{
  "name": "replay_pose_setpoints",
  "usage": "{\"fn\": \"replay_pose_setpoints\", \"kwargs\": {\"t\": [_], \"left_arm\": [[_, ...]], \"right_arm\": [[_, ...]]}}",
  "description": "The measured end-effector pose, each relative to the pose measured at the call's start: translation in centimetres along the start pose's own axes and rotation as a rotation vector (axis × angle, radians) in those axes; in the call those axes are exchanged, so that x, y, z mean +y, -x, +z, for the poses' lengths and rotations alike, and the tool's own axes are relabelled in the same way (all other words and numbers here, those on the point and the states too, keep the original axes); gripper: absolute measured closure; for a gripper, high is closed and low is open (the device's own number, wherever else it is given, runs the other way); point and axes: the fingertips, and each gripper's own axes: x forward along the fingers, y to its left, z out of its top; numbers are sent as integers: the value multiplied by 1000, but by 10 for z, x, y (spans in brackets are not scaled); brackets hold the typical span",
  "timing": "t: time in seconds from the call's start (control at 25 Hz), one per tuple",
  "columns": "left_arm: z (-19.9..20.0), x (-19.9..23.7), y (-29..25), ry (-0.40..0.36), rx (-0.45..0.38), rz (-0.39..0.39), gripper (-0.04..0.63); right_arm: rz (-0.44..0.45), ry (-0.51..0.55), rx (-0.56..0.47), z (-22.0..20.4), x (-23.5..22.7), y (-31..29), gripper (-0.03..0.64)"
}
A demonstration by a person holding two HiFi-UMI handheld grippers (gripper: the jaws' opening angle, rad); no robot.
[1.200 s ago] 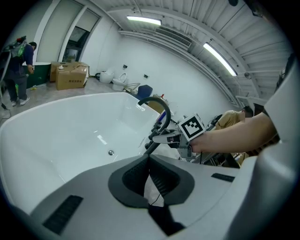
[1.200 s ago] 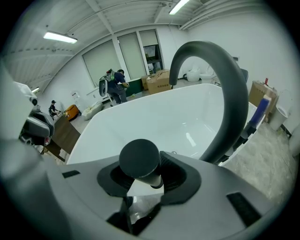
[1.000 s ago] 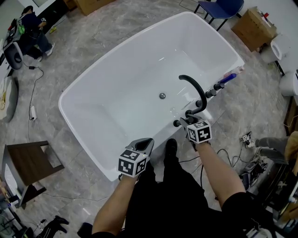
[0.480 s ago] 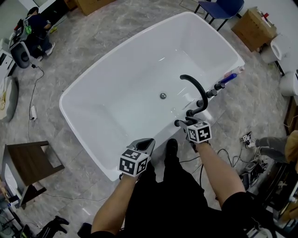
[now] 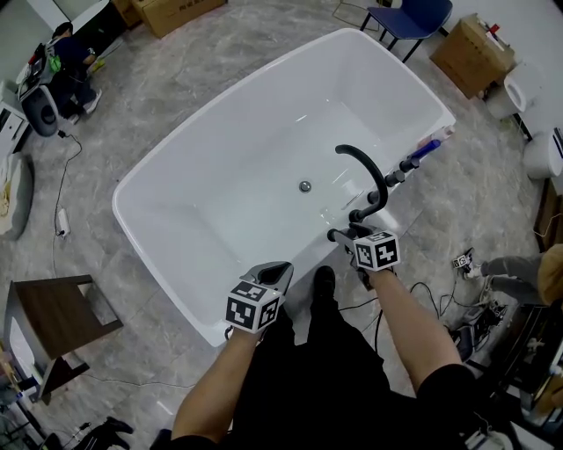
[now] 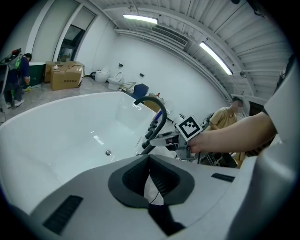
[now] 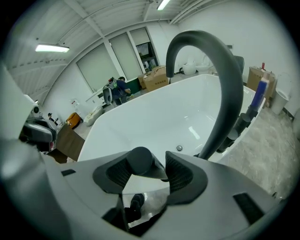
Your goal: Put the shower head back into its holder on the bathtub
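The white bathtub fills the middle of the head view. On its near right rim stands the black arched faucet. My right gripper is at the faucet's base, with the dark shower head handle between its jaws. These jaws have just been opening. The handle leans on the left pad, and a small gap shows at the right pad. My left gripper hovers over the tub's near rim, shut with nothing in it. The shower head holder itself is hidden behind the gripper.
A blue bottle and black tap knobs sit on the rim beyond the faucet. A brown stool stands at the left; cardboard boxes and a blue chair are behind the tub. Cables lie on the floor at right.
Both hands stay where they were. The head view has shifted slightly, so the tub sits a little higher in the picture.
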Motion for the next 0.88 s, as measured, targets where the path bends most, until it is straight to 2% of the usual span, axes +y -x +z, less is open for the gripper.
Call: {"fn": "replay_pose_setpoints", "kwargs": {"t": [0.4,0.72,0.88], "left_arm": [[14,-11,8,-70,-26,-62,580],[14,-20,22,-122,-38,-132,580],[21,-31,18,-167,-44,-159,580]], "right_arm": [[-54,-68,-114,6,-1,47,391],[-116,-214,-227,-16,12,102,425],[-114,-224,-247,-32,19,133,439]]}}
